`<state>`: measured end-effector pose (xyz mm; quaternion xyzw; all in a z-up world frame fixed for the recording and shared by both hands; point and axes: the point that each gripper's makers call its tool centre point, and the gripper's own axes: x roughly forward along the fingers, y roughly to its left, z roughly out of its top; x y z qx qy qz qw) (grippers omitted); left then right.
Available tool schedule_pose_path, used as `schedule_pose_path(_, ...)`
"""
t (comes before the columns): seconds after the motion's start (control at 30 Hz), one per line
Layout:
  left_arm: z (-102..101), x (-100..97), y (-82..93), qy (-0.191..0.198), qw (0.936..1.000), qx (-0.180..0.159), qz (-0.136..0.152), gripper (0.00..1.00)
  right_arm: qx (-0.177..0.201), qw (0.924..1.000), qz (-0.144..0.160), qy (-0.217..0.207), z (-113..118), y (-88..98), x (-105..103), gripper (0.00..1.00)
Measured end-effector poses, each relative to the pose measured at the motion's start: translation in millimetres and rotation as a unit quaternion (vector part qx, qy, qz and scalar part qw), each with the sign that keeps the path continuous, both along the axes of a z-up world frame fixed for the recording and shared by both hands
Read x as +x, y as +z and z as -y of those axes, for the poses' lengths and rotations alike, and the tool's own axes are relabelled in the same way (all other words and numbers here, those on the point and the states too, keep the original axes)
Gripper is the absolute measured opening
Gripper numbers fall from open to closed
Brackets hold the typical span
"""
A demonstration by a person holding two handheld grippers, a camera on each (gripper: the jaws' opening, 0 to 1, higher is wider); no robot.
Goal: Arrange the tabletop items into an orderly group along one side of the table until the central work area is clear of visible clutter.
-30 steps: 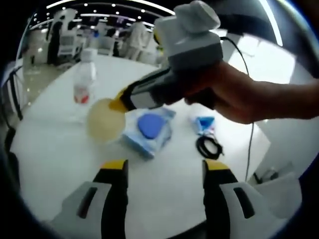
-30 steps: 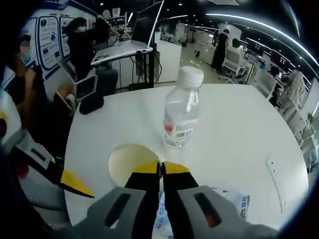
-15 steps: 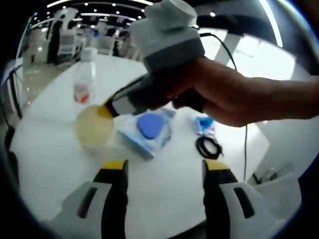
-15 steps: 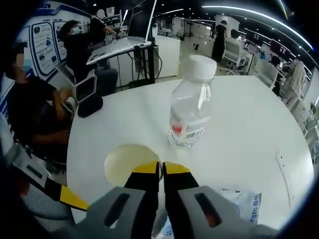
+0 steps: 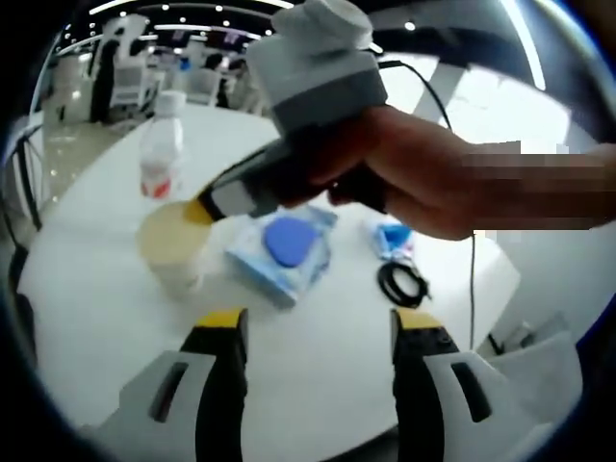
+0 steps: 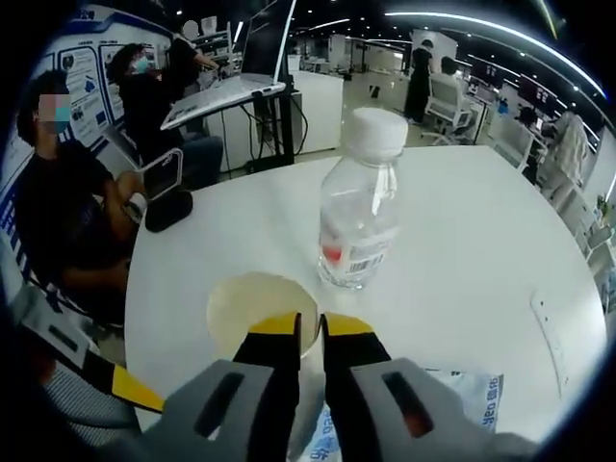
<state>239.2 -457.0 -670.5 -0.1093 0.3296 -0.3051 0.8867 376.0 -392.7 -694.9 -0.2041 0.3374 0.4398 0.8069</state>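
Cup (image 6: 258, 310) rim pinched by right gripper (image 6: 309, 327) (hand (image 5: 433, 183) reaching across), left gripper (image 5: 313, 322) open.

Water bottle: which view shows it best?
The right gripper view: the bottle stands close and central, with its cap, label and clear body sharp, just beyond the cup. The left gripper view shows it small and blurred at the table's far edge.

— What kind of place is this?
— An open-plan office or lab hall: long ceiling light strips (image 6: 500, 38), a laptop (image 6: 231, 87) on a standing desk, office chairs (image 6: 452, 115), wall posters (image 6: 91, 72), people seated around a round white table (image 6: 481, 250).
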Motion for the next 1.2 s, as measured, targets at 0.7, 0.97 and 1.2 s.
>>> schedule_pose_path(0.7,1,-2.2,-1.1,-0.001,1.0000,0.003,-0.002,0.56,0.015,0.9995,0.005,-0.027,14,17.0,5,0.19)
schedule_pose_path(0.97,1,-2.4,-1.1,-0.003,1.0000,0.004,-0.001,0.56,0.027,0.9989,0.004,-0.039,16,21.4,9,0.22)
schedule_pose_path(1.2,2,-3.5,-1.4,-0.005,1.0000,0.005,-0.003,0.56,0.028,0.9987,0.005,-0.041,23,23.7,14,0.23)
